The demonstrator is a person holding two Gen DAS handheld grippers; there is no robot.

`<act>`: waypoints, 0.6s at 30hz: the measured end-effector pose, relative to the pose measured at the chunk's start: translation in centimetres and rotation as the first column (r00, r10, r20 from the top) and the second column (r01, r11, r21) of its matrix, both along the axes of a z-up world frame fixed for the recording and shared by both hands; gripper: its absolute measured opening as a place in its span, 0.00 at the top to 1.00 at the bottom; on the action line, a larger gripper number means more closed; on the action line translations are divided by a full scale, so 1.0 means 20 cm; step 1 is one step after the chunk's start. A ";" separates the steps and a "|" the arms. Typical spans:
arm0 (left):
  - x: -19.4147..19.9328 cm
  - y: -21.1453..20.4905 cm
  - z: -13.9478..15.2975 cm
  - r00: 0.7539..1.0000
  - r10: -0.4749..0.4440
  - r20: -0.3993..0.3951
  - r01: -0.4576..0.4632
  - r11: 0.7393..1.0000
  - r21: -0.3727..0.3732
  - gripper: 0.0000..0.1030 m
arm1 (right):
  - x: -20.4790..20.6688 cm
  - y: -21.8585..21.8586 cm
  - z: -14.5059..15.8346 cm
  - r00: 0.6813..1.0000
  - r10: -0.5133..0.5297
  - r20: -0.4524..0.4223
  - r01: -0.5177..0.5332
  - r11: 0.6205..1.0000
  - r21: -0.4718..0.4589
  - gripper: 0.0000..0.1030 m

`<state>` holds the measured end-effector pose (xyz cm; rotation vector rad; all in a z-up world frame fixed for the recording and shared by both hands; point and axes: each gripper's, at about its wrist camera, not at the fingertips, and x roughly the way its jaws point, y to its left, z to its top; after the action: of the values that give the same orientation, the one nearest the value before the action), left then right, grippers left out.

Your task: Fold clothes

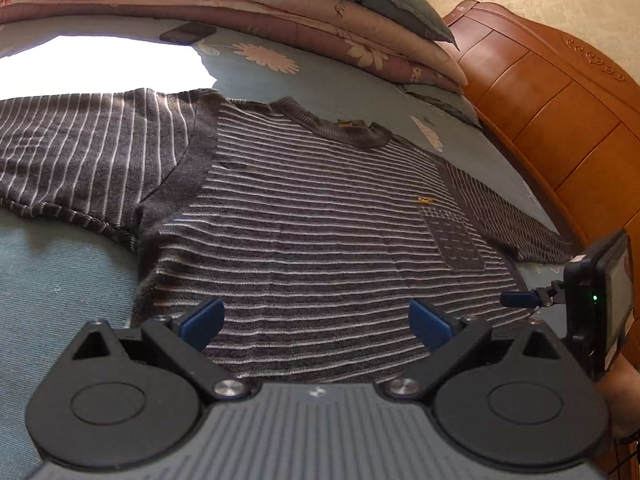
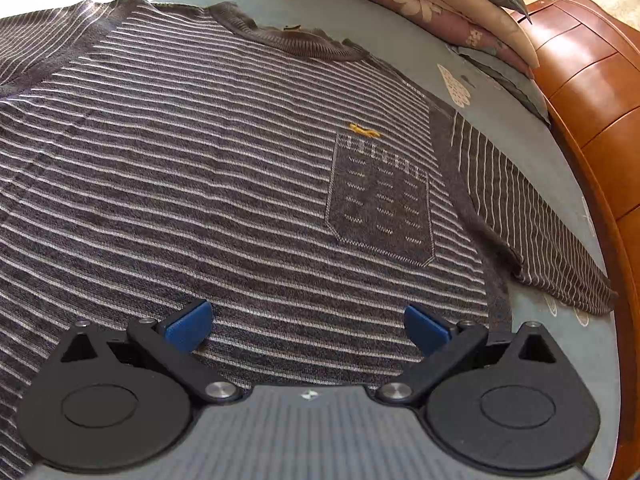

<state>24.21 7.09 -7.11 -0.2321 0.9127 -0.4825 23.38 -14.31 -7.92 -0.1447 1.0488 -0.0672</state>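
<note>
A dark grey T-shirt (image 1: 304,216) (image 2: 208,168) with thin white stripes lies flat and face up on the bed, collar (image 1: 340,126) (image 2: 292,40) away from me. Its chest pocket (image 1: 456,240) (image 2: 380,204) has a small yellow emblem above it. Both short sleeves are spread out, the left sleeve (image 1: 80,152) and the right sleeve (image 1: 516,216) (image 2: 532,216). My left gripper (image 1: 316,322) hovers open over the lower left part of the shirt, holding nothing. My right gripper (image 2: 308,326) is open above the lower middle, below the pocket; its body (image 1: 596,300) shows at the right edge of the left wrist view.
The shirt rests on a blue-green floral bedsheet (image 1: 68,260) (image 2: 520,312). Folded pink quilts and pillows (image 1: 280,4) (image 2: 460,4) are stacked behind the collar. A wooden headboard (image 1: 560,100) (image 2: 592,80) runs along the right. A dark phone (image 1: 188,34) lies near the quilts. Bright sunlight (image 1: 100,64) falls at the far left.
</note>
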 end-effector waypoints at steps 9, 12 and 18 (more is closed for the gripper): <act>-0.05 0.06 -0.10 0.999 -0.051 0.009 0.050 0.998 0.037 0.05 | -0.05 -0.26 -0.09 0.982 -0.184 0.036 0.180 0.978 0.102 0.00; -0.11 0.07 -0.09 0.998 -0.060 0.012 0.060 0.997 0.048 0.05 | -0.08 -0.26 -0.09 0.981 -0.182 0.064 0.174 0.979 0.110 0.00; -0.27 0.13 -0.08 1.000 -0.024 -0.003 0.024 0.998 0.053 0.05 | -0.09 -0.26 -0.09 0.979 -0.186 0.089 0.175 0.978 0.114 0.00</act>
<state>18.86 9.63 -8.73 -0.1740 0.9305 -0.4793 21.65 -19.42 -9.73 0.0496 0.9623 -0.1816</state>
